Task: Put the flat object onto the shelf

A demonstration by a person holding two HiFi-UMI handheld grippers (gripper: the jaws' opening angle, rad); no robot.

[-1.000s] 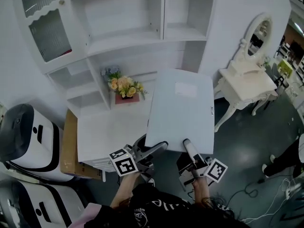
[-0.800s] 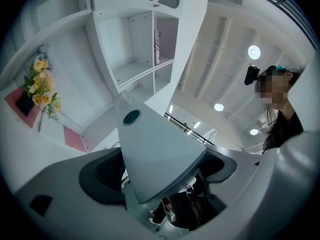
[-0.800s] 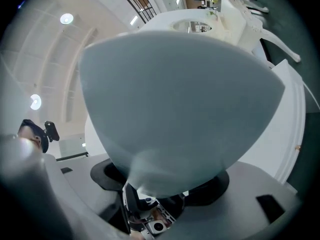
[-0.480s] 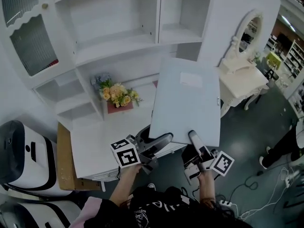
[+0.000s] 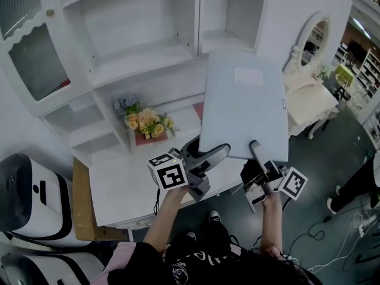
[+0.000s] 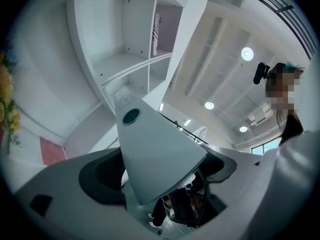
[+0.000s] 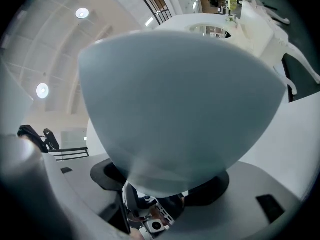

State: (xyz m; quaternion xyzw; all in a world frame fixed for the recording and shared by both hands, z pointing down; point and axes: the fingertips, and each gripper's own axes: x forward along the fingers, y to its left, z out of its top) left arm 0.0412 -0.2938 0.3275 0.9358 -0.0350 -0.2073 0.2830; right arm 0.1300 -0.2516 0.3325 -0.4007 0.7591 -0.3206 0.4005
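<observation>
The flat object point(image 5: 243, 103) is a pale grey file folder with a white label, held up in the air in front of the white shelf unit point(image 5: 136, 52). My left gripper point(image 5: 215, 154) is shut on its near left edge and my right gripper point(image 5: 257, 149) is shut on its near right edge. In the left gripper view the folder point(image 6: 150, 149) rises from between the jaws, showing a round hole in its spine, with open shelf compartments point(image 6: 125, 59) behind it. The folder point(image 7: 180, 104) fills most of the right gripper view. The lower jaws are hidden under it.
A white desk top point(image 5: 133, 180) lies below, with a bunch of yellow flowers point(image 5: 148, 122) on a pink mat at its back. A white dressing table with mirror point(image 5: 309, 97) stands right. White-and-black machines point(image 5: 27, 186) and a cardboard box point(image 5: 80, 200) sit left.
Both grippers have carried the folder upward and farther toward the shelf unit, and slightly right. Both holds on it are unchanged.
</observation>
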